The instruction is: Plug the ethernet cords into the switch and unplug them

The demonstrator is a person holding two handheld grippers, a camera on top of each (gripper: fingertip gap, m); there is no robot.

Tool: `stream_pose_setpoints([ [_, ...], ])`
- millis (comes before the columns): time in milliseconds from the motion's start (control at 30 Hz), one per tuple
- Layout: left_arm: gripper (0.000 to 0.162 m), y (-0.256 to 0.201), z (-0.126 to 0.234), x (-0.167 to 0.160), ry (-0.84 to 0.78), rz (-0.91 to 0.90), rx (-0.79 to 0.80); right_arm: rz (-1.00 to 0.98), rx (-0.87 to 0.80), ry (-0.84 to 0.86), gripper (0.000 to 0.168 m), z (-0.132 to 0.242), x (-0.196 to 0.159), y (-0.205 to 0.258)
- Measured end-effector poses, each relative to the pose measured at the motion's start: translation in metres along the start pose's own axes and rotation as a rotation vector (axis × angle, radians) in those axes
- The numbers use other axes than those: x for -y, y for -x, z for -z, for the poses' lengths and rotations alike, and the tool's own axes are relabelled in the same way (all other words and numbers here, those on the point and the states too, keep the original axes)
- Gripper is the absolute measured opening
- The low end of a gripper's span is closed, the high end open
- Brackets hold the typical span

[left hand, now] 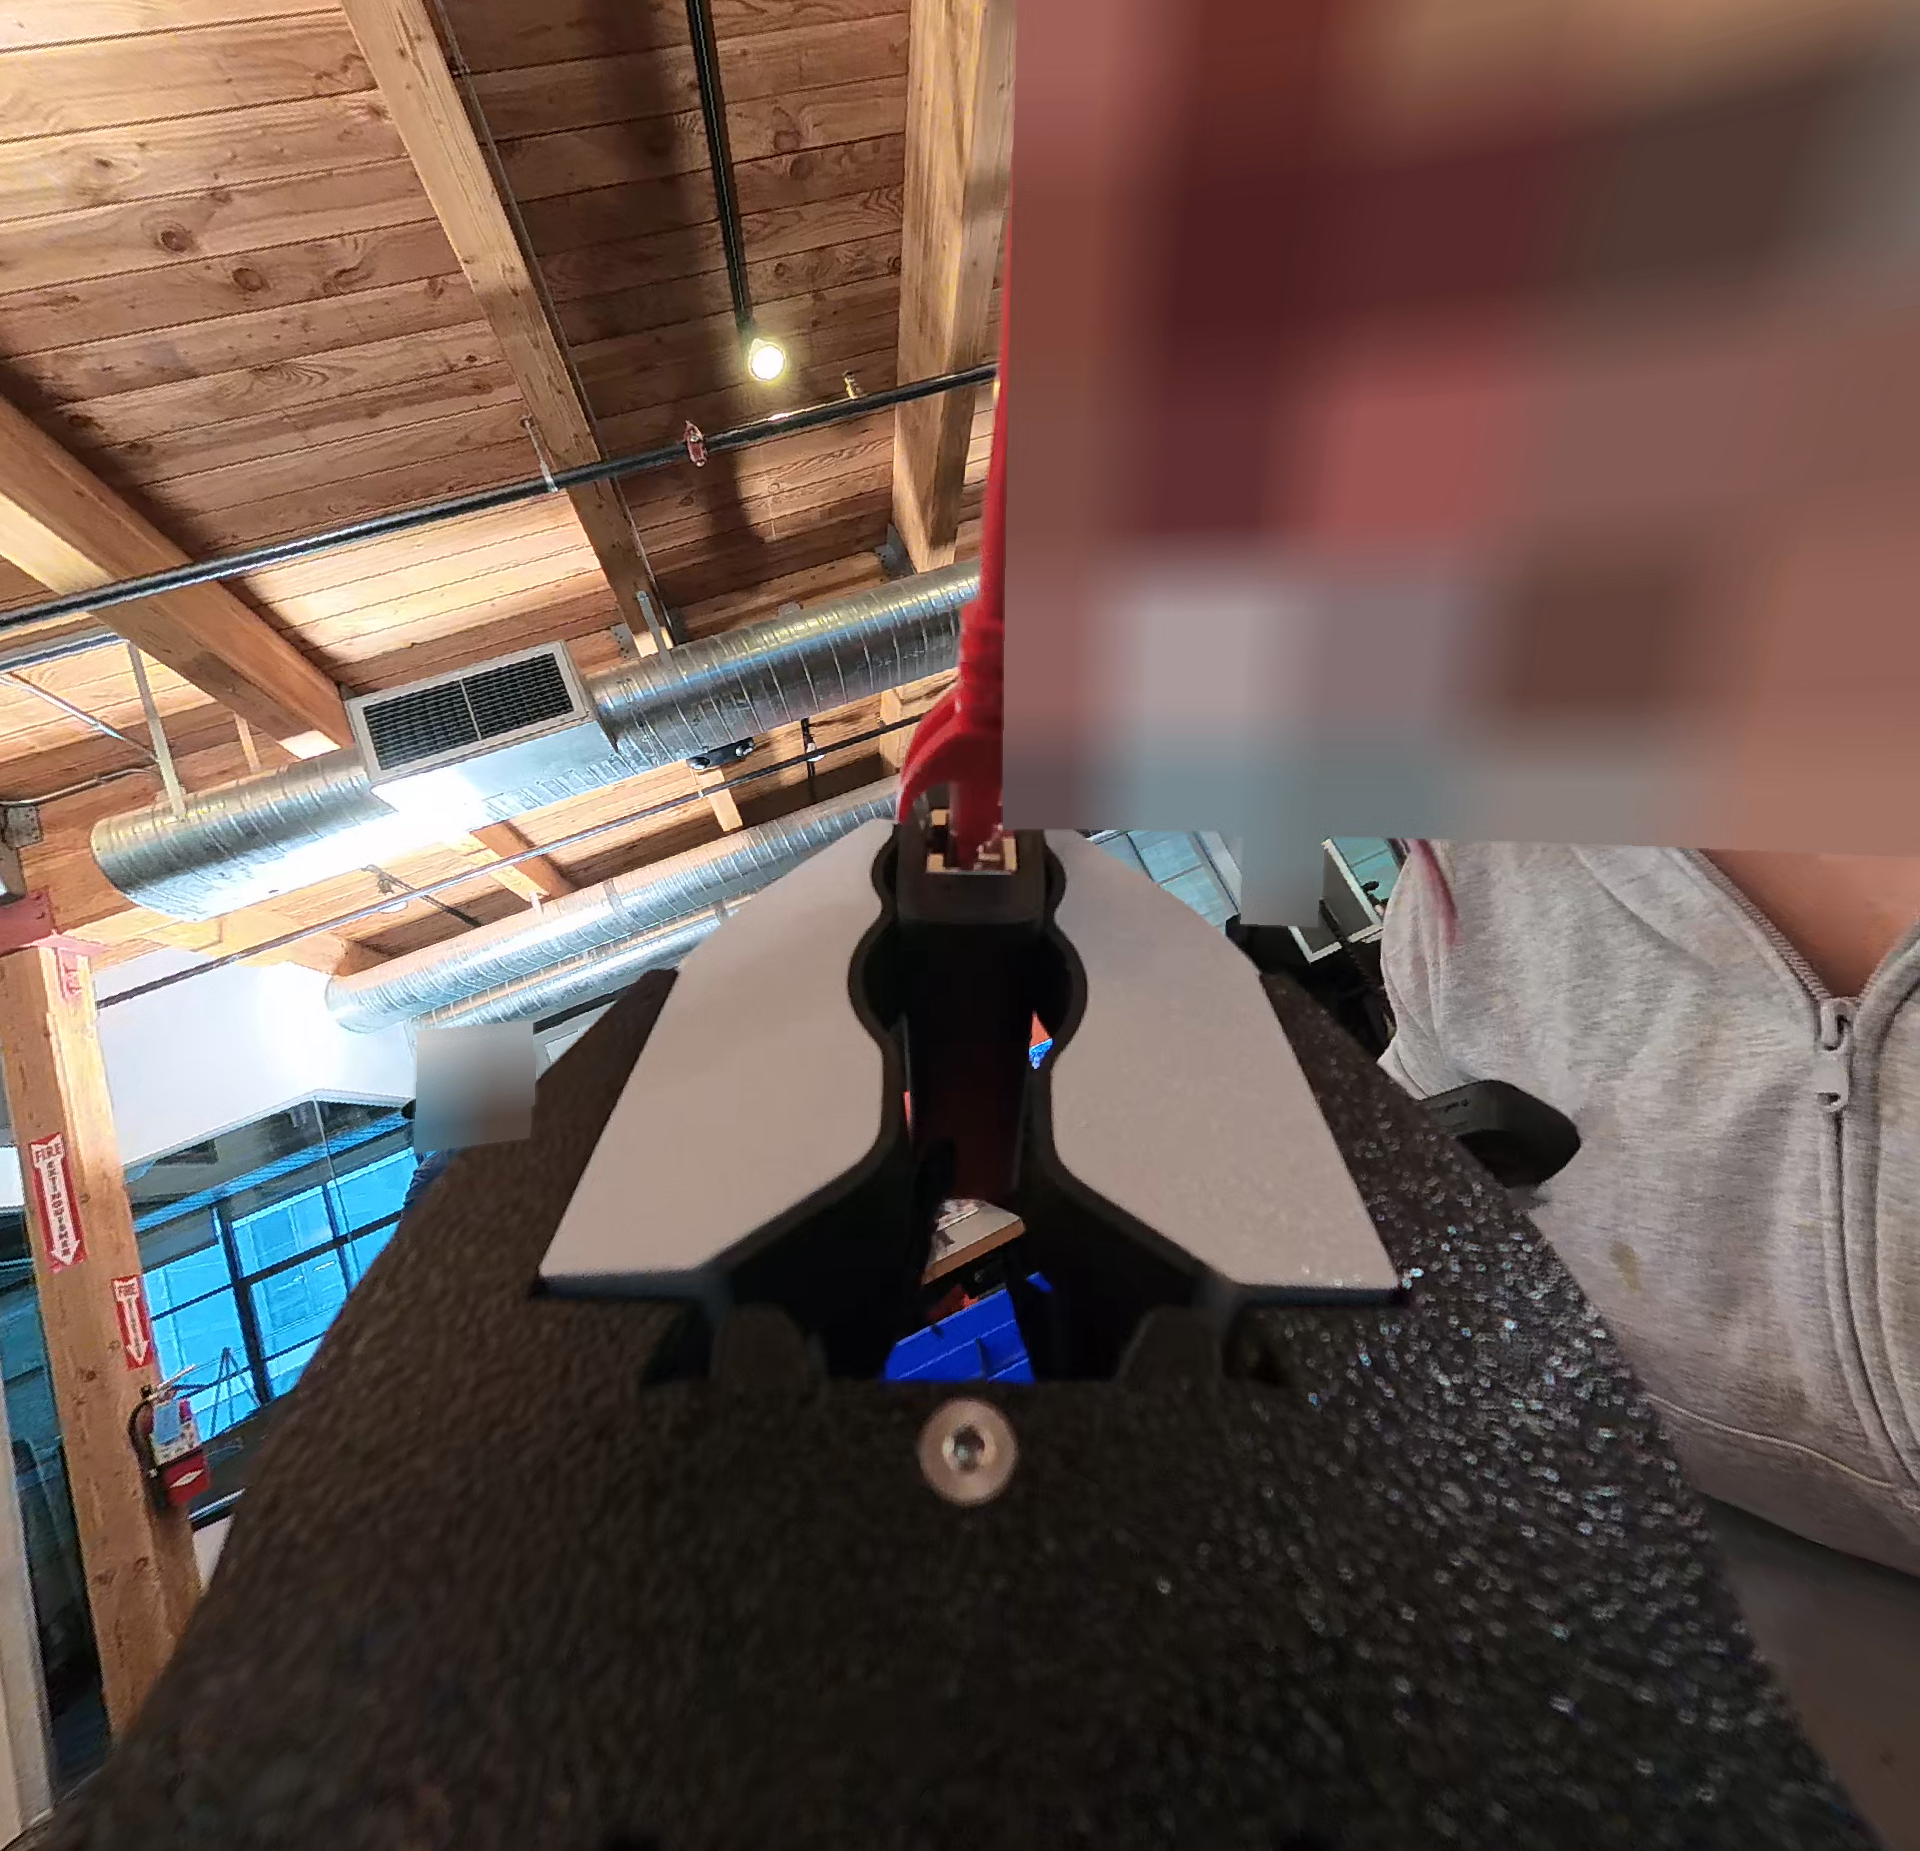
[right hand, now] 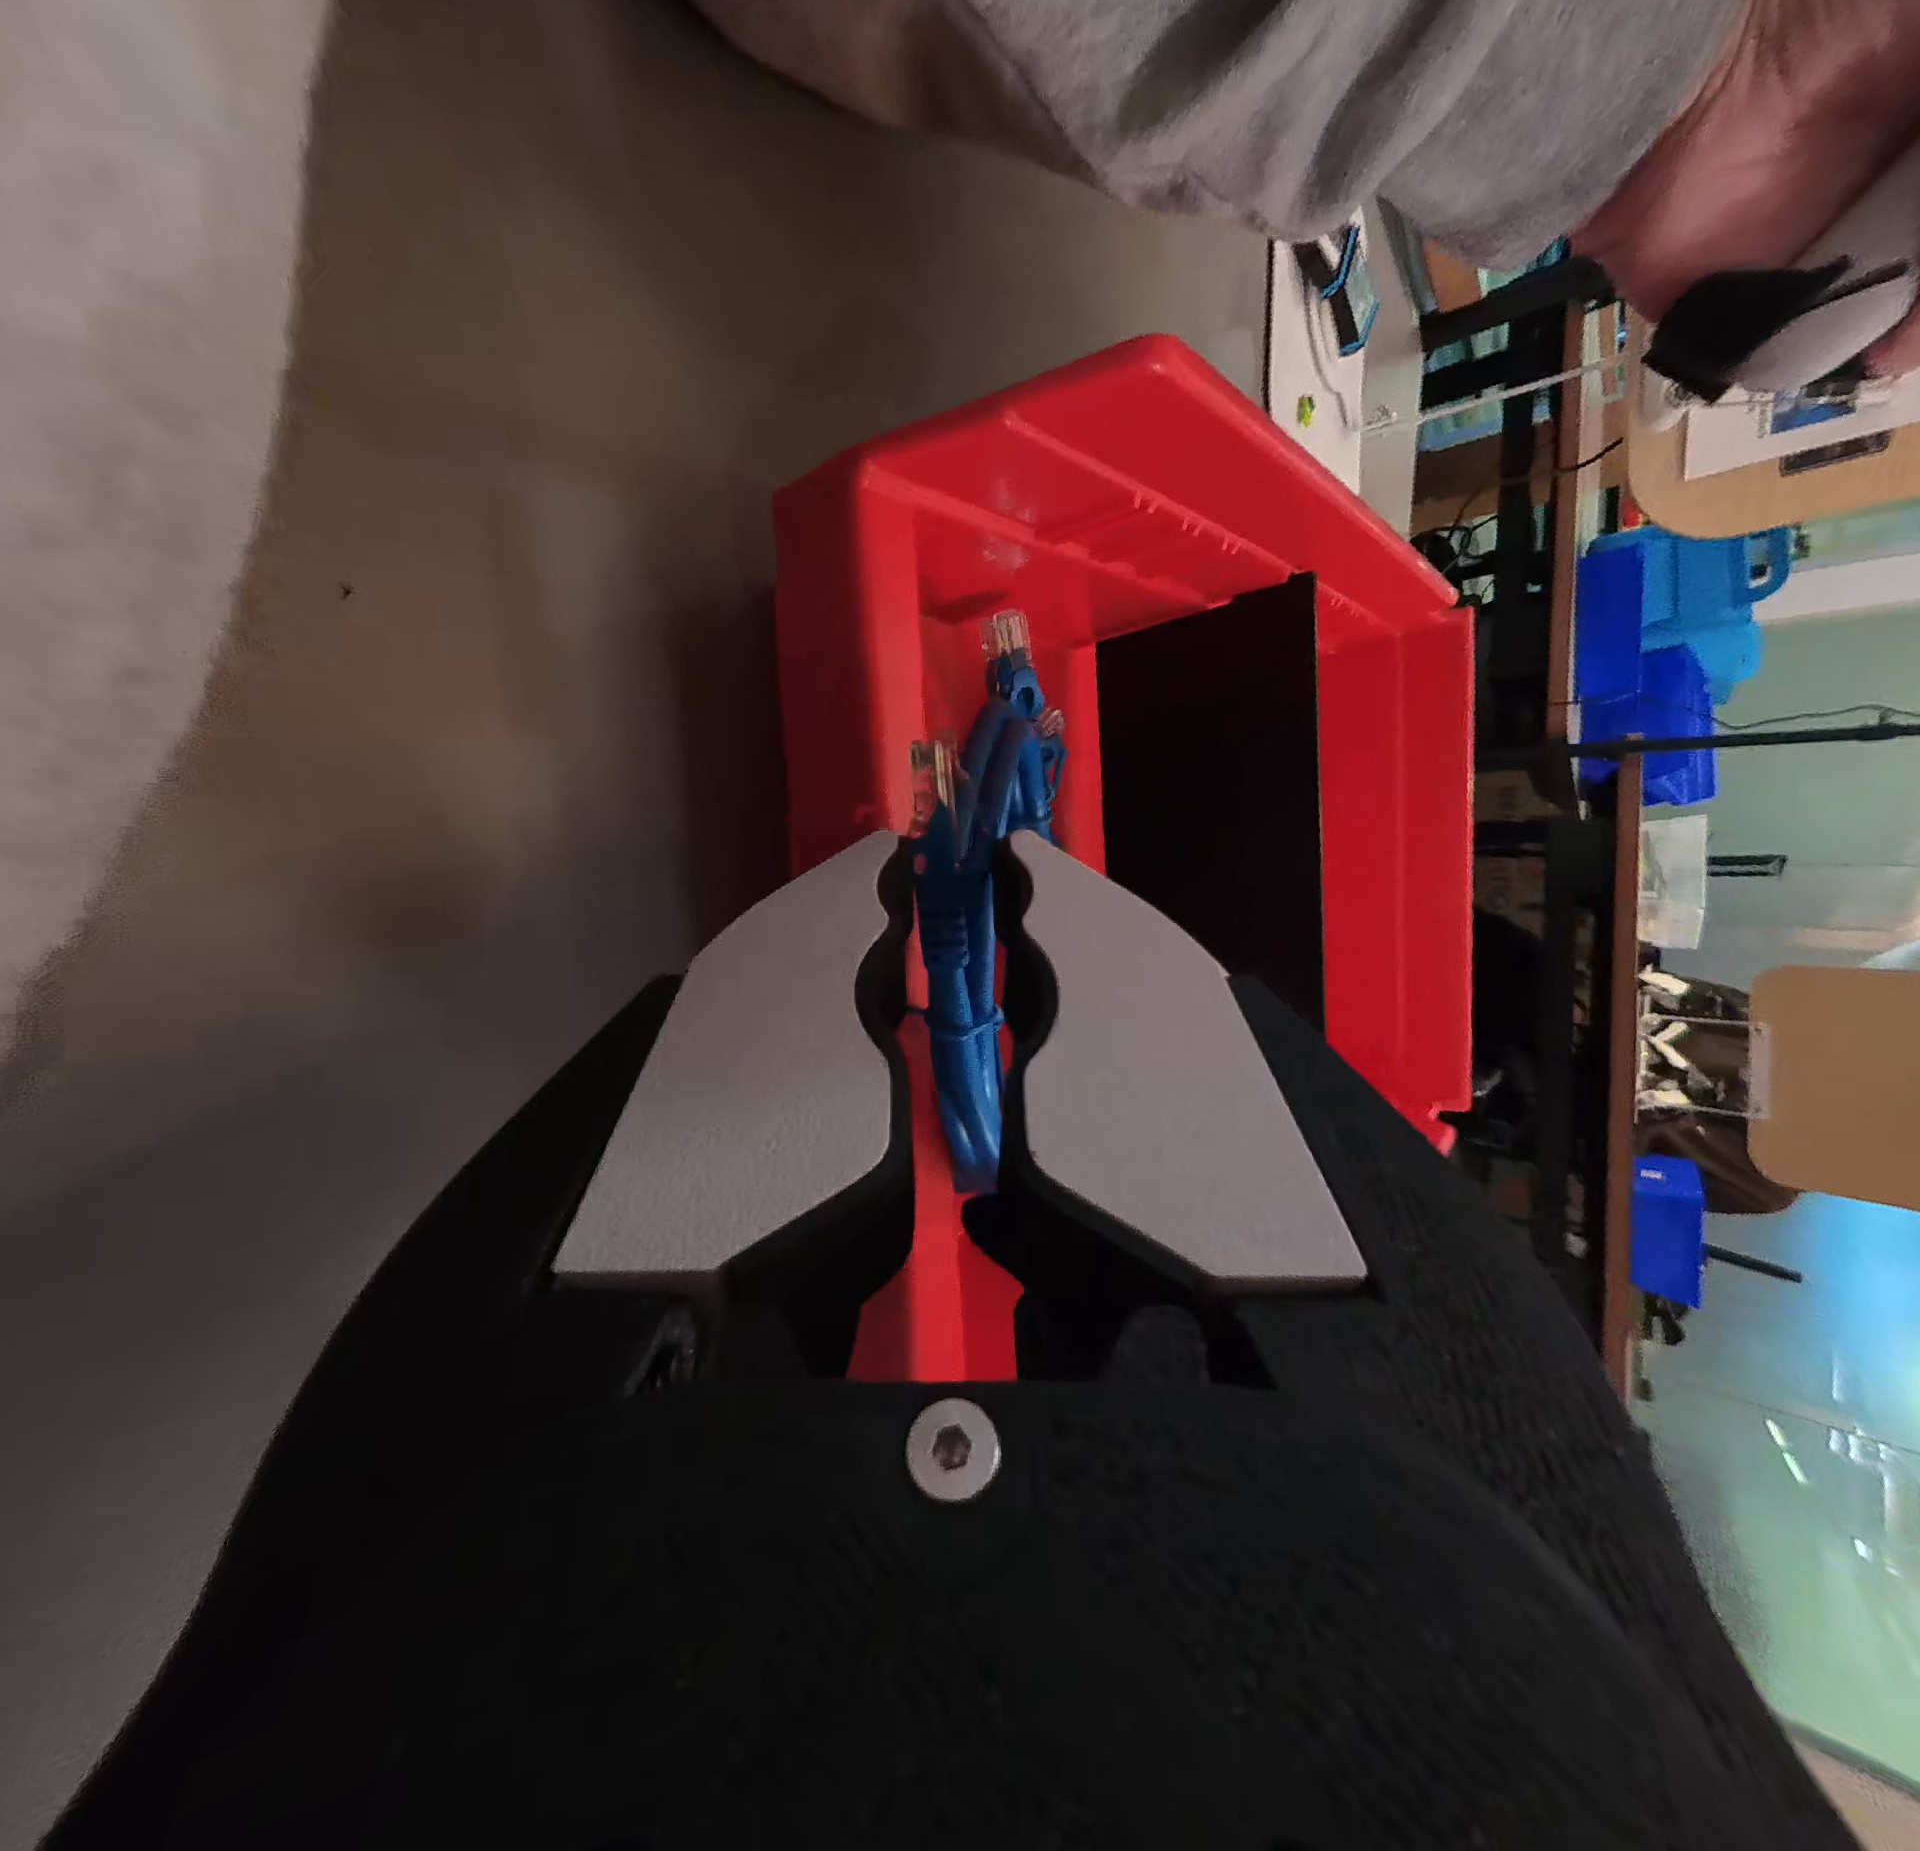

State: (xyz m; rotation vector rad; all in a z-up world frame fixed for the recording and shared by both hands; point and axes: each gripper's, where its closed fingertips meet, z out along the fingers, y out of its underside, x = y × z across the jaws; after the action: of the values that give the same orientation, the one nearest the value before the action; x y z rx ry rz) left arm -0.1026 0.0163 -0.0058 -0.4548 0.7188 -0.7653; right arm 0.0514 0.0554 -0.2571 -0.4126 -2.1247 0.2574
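Observation:
My left gripper (left hand: 970, 856) points up toward the ceiling and is shut on a small black block with a socket (left hand: 968, 902). A red cable (left hand: 971, 679) is plugged into the block's top end and runs upward out of view. My right gripper (right hand: 956, 851) is shut on a bundled blue cable (right hand: 966, 980) with clear plugs at its ends (right hand: 1006, 640). The bundle is held in front of a red plastic bin (right hand: 1382, 762) that holds a black divider (right hand: 1205, 793).
A person in a grey zip hoodie (left hand: 1683, 1126) stands close on the right; a hand (right hand: 1787, 180) holds the other gripper's handle. Blue bins (right hand: 1647, 658) sit on shelving. Wooden beams, metal ducts (left hand: 727, 679) and a lamp (left hand: 767, 359) are overhead. A fire extinguisher (left hand: 171, 1448) hangs on a post.

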Motion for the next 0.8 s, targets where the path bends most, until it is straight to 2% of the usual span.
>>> stream_pose_setpoints([
  [33, 0.021, 0.0, 0.0, 0.0, -0.002, 0.004, -0.002, -0.007, -0.001, 0.01, 0.012, 0.0, -0.001, 0.0],
  [133, 0.021, -0.001, -0.001, -0.002, -0.009, 0.016, -0.012, -0.063, -0.022, 0.025, 0.012, 0.003, -0.002, -0.007],
  [200, 0.021, -0.002, -0.003, -0.003, -0.018, 0.023, -0.021, -0.179, -0.062, 0.005, 0.012, 0.009, 0.0, -0.023],
  [367, 0.02, -0.015, -0.017, -0.007, -0.03, 0.031, -0.101, -0.423, -0.289, 0.002, 0.012, 0.028, 0.0, -0.089],
  [467, 0.02, -0.034, -0.036, -0.007, -0.003, -0.006, -0.176, -0.466, -0.424, -0.054, 0.013, 0.045, 0.015, -0.131],
  [633, 0.021, -0.062, -0.061, -0.015, 0.131, -0.175, -0.256, -0.342, -0.547, -0.129, 0.012, 0.06, 0.053, -0.171],
  [800, 0.02, -0.085, -0.08, -0.033, 0.295, -0.422, -0.288, -0.119, -0.636, -0.158, 0.012, 0.064, 0.079, -0.182],
])
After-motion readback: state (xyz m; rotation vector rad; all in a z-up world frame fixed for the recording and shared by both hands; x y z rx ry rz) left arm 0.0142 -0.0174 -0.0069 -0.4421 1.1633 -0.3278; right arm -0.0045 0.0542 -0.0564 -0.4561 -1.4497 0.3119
